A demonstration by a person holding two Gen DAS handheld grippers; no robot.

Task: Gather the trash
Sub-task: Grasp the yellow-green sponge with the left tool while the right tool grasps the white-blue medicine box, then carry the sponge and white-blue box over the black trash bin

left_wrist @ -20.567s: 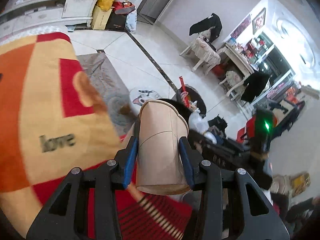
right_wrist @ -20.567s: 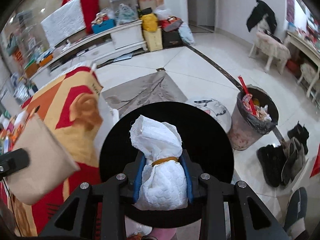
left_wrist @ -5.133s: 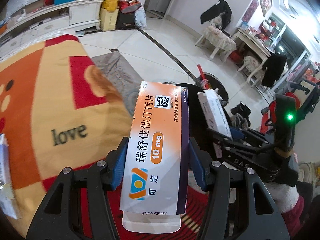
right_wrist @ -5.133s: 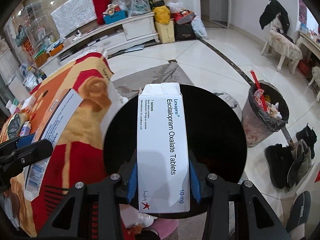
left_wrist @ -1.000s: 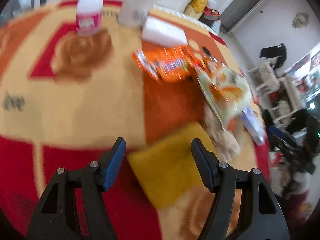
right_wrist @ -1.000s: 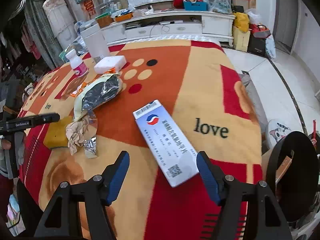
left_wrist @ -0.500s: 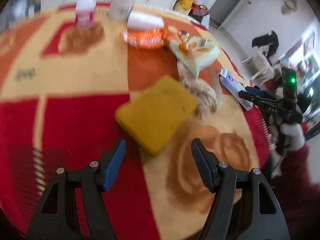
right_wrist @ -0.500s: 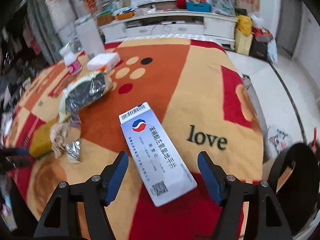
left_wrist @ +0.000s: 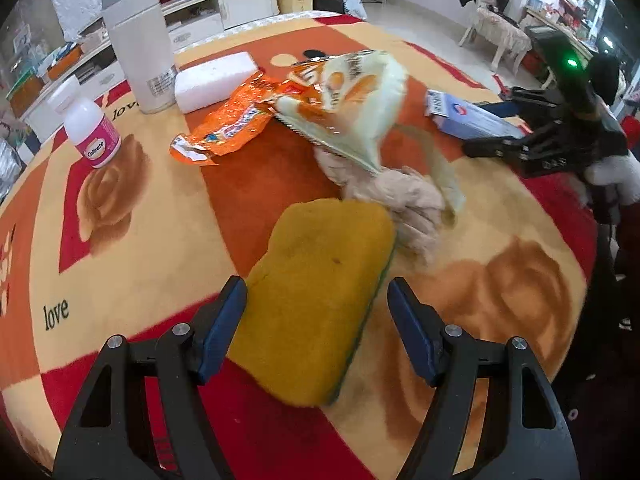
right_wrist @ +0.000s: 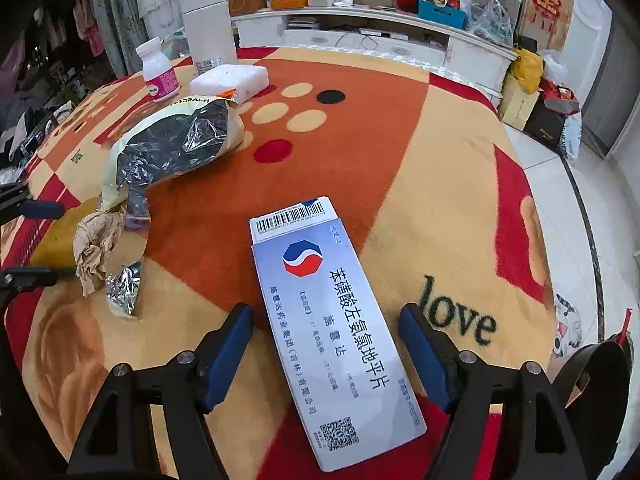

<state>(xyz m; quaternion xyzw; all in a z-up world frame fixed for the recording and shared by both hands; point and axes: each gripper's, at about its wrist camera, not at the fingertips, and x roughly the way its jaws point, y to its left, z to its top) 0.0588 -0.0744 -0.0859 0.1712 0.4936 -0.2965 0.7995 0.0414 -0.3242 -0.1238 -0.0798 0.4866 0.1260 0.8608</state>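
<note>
A yellow sponge (left_wrist: 320, 280) lies on the patterned tablecloth (left_wrist: 140, 240). My left gripper (left_wrist: 316, 328) straddles its near end, jaws opening, pads clear of it. Beyond the sponge sit crumpled brown paper (left_wrist: 404, 200), a pale snack bag (left_wrist: 348, 100) and an orange wrapper (left_wrist: 228, 124). In the right wrist view a pale blue medicine box (right_wrist: 332, 340) lies flat between the fingers of my right gripper (right_wrist: 324, 344), whose jaws are opening and do not touch it. The right gripper (left_wrist: 532, 136) also shows at the box (left_wrist: 468, 118) in the left wrist view.
A white cylinder (right_wrist: 208, 32), a white-and-pink pill bottle (right_wrist: 160, 74) and a white foam block (right_wrist: 230, 82) stand at the far side. A black round bin rim (right_wrist: 600, 372) sits off the table's right edge. A foil scrap (right_wrist: 124, 288) lies by the brown paper (right_wrist: 98, 248).
The left gripper swung and rolled until the sponge came between its fingers. The right gripper sank toward the blue box, which now lies between its wider jaws.
</note>
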